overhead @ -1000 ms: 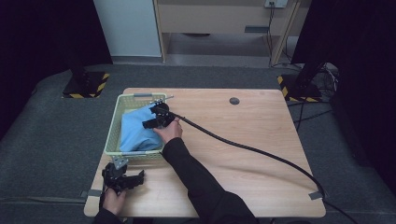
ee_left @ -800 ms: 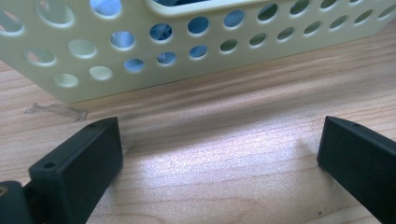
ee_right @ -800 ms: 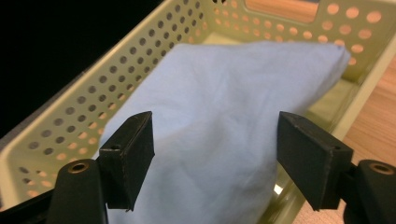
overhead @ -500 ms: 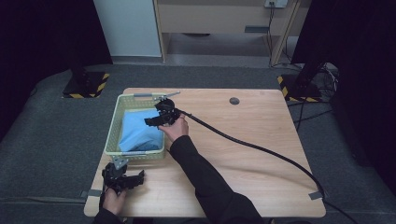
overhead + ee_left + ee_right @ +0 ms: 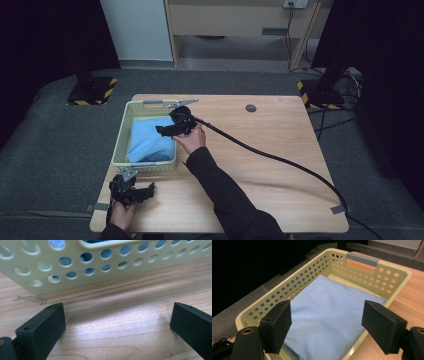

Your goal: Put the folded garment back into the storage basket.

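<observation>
A pale yellow perforated basket [image 5: 119, 150] stands at the table's left, with a folded blue cloth [image 5: 147, 142] lying flat inside it. My right gripper [image 5: 162, 130] hovers over the basket's right side, pointing left. In the right gripper view, that right gripper [image 5: 327, 322] is open above the cloth [image 5: 329, 297]; its jaws have just been opening and nothing is between them. My left gripper [image 5: 147, 189] rests on the table in front of the basket. In the left gripper view, the left gripper [image 5: 117, 322] is open over bare wood, facing the basket wall [image 5: 100, 265].
A thick black cable [image 5: 280, 160] trails from the right gripper across the table to its front right corner. A small dark round disc [image 5: 251, 108] sits at the back. The basket has a grey handle [image 5: 362, 259] at its far end. Clear tape [image 5: 30, 299] sticks to the wood.
The right gripper has lifted off the cloth and drifted slightly right, with its jaws spread wider. The left gripper has stayed put.
</observation>
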`<state>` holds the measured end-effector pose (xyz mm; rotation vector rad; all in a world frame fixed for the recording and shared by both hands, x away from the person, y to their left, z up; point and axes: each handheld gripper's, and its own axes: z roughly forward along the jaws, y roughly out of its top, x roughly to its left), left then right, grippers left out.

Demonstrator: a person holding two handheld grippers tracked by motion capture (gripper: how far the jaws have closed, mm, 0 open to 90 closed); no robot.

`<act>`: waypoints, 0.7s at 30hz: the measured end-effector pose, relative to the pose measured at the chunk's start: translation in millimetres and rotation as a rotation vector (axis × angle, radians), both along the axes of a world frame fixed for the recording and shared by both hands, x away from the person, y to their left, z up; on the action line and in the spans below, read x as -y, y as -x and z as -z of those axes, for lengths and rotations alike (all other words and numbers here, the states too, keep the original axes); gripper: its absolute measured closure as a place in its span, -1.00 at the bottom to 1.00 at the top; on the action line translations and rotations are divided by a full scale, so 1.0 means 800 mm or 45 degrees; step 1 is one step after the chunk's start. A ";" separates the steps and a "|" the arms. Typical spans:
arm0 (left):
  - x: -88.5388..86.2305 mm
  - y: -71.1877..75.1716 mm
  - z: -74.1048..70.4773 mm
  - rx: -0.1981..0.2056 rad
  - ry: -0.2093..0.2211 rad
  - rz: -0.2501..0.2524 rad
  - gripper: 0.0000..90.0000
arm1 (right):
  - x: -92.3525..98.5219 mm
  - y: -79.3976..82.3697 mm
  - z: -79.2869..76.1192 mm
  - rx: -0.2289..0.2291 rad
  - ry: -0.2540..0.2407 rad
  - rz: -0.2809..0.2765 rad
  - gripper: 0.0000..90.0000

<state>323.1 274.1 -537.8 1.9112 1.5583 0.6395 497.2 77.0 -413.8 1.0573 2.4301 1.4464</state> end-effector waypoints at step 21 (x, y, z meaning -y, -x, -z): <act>0.000 0.000 0.000 0.000 -0.001 0.005 -1.00 | 0.042 0.025 -0.014 0.111 -0.031 0.011 -0.59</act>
